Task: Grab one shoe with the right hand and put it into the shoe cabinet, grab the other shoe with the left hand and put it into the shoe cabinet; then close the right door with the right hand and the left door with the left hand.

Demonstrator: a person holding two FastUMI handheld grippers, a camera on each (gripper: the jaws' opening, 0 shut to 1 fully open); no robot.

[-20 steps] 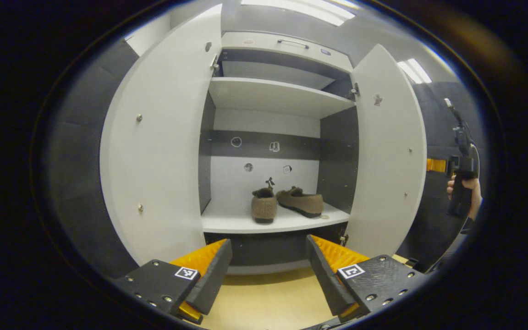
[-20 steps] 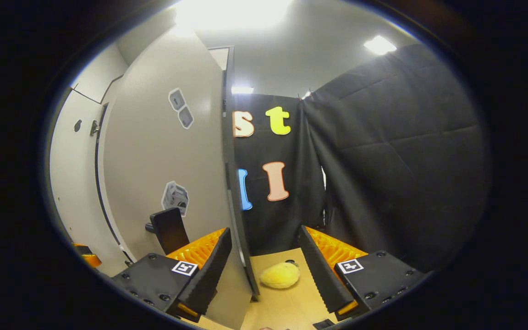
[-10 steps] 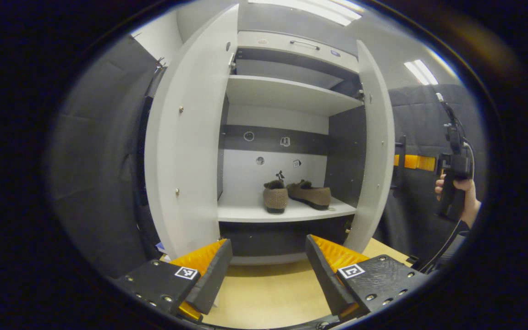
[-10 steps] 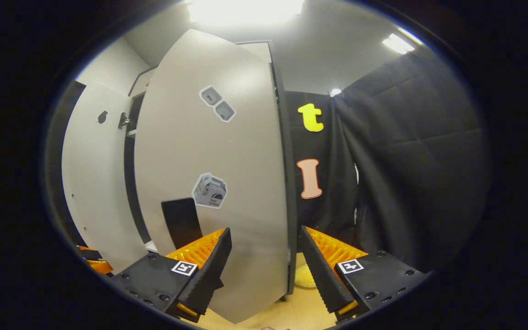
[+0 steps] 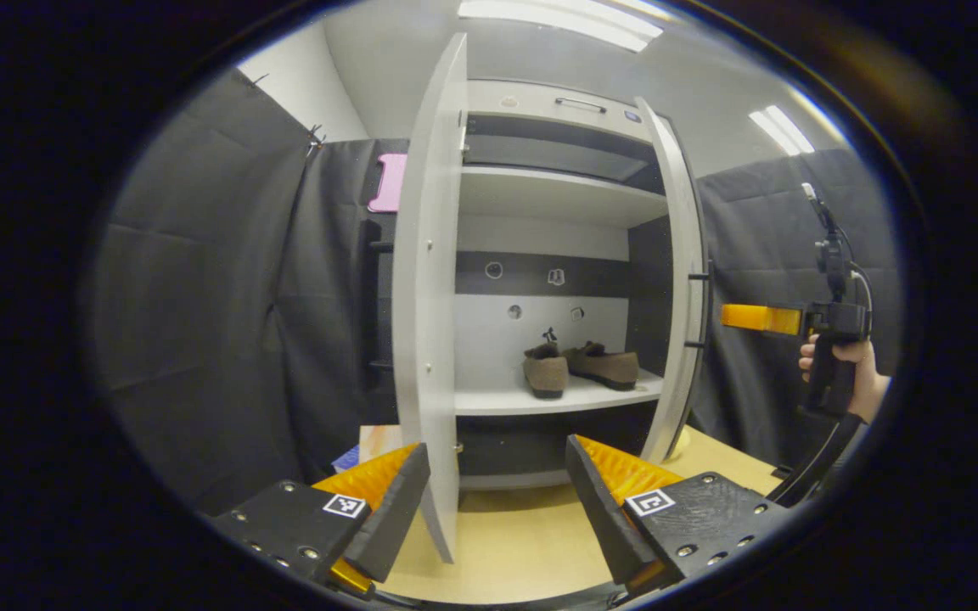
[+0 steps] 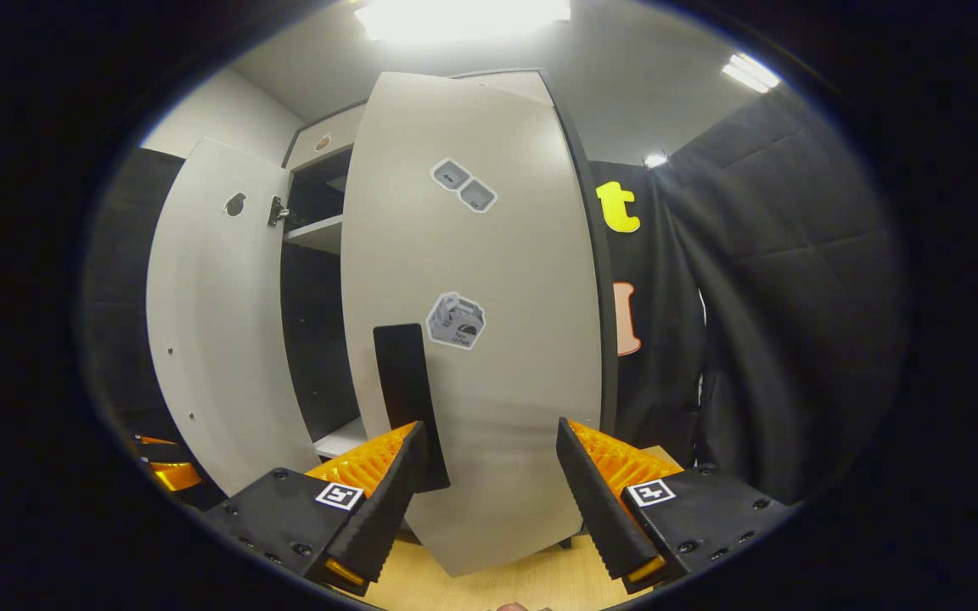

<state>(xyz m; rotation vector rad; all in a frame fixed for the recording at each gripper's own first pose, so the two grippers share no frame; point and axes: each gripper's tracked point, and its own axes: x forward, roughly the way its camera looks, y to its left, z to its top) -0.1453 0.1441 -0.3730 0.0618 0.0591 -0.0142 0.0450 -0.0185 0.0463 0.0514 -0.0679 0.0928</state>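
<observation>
The cabinet stands on a pale floor with both doors part open. Both shoes are already inside, so the placing steps can be judged done and door closing is in hand.

Right door is seen face-on in the right gripper view, its edge toward the cabinet's opening, a dark handle at its lower left. In the left gripper view it is seen nearly edge-on, so it is judged partly swung in, not shut. Left door is seen edge-on in the left gripper view, standing out from the cabinet's left front edge.

The shoes sit side by side on the lower shelf, toward its right end, back from the front edge (clear of the door sweep, as far as can be told).

Right gripper is spread wide, nothing pinched, close in front of the right door's lower face; whether a finger touches the panel cannot be told. It is also seen well off at the right of the left gripper view, held by a hand. Left gripper is spread too, empty, its fingers either side of the left door's lower edge, not touching as far as seen.

For a good close, the right door should be pushed flat on its outer face near the handle side, square to the panel, slowly until it meets the frame. The left door should be held back until then.
</observation>
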